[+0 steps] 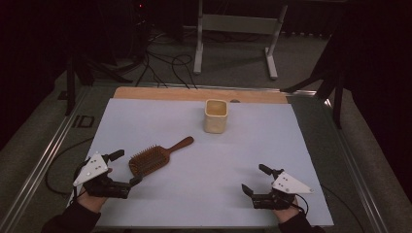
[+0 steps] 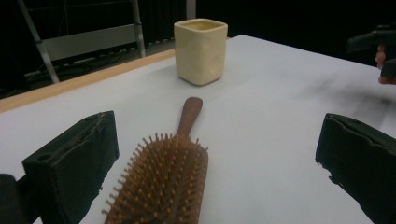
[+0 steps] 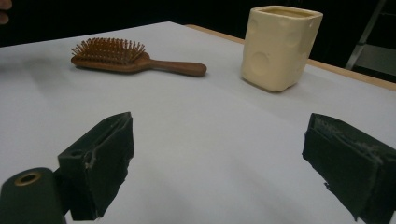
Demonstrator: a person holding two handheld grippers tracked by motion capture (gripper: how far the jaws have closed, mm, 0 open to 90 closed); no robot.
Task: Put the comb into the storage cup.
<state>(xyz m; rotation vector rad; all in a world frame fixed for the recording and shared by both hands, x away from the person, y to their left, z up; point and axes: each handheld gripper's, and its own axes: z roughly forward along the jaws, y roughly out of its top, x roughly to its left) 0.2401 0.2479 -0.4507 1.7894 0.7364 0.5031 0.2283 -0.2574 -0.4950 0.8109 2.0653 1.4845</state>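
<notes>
My left tongs [image 1: 124, 168] sit low at the near-left of the sheet [image 1: 291, 145], jaws wide apart, nothing in them. In the left gripper view [image 2: 212, 158] the brush [image 2: 163, 186] head lies between the two jaws, nearer the left one, bristles up, not touching either as far as I can tell. From above, the brush [image 1: 155, 156] head is just ahead of the tongs' tips, w/ one jaw near its far-left edge and the other near its near edge. The handle runs away from me, up and to the right, toward the cup [image 1: 215, 116].

My right tongs [image 1: 253, 178] are at the near-right of the sheet, also wide open & empty. In the right gripper view [image 3: 217, 158] there's bare white sheet [image 3: 210, 140] between the jaws. The brush [image 3: 130, 58] is well off to the left of these tongs and farther out, lying flat, handle pointing right. The two tongs are well apart from each other; a bit of the right one [image 2: 373, 44] shows at the right edge of the left gripper view.

Farthest out: the cup, cream, squarish, upright, open top. Seen from the left tongs, the cup [image 2: 201, 51] stands straight past the handle's end, a gap between them. Seen from the right tongs, the cup [image 3: 280, 46] is ahead and a bit right. It stands near the sheet's far edge, w/ a strip of wood tabletop [image 1: 160, 93] behind it.
</notes>
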